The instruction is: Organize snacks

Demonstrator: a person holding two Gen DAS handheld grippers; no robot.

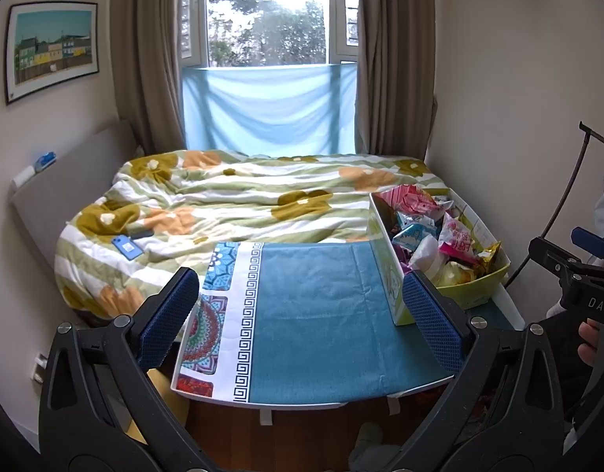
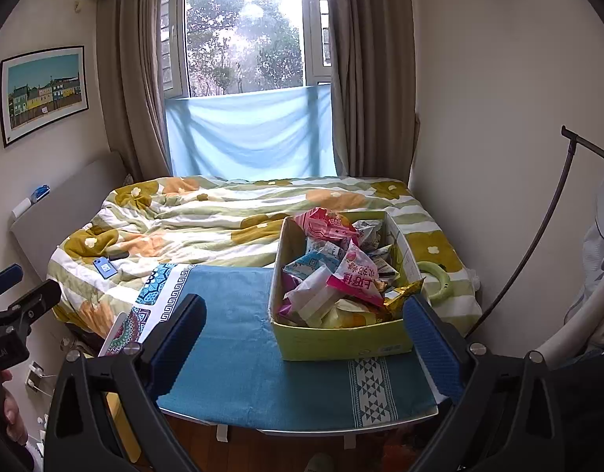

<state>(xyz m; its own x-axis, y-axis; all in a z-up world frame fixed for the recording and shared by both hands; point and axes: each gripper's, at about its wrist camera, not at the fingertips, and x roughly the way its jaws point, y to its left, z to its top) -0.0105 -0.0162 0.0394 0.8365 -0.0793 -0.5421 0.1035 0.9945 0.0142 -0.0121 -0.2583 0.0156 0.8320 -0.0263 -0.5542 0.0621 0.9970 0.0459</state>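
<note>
A green cardboard box [image 2: 341, 340] full of mixed snack packets [image 2: 341, 271] stands on the right side of a small table covered by a teal cloth [image 2: 231, 338]. In the left wrist view the box [image 1: 388, 275] sits at the table's right edge, with the packets [image 1: 439, 232] showing inside. My left gripper [image 1: 302, 314] is open and empty, held above the table's near edge, left of the box. My right gripper [image 2: 305, 338] is open and empty, in front of the box. A pink packet [image 2: 355, 275] lies on top of the pile.
The table stands against a bed with a flowered quilt [image 1: 223, 196]. A blue phone [image 1: 126, 246] lies on the quilt at left. A green ring [image 2: 435, 275] lies on the bed right of the box. A window with curtains is behind. A lamp stand [image 2: 538, 228] curves at right.
</note>
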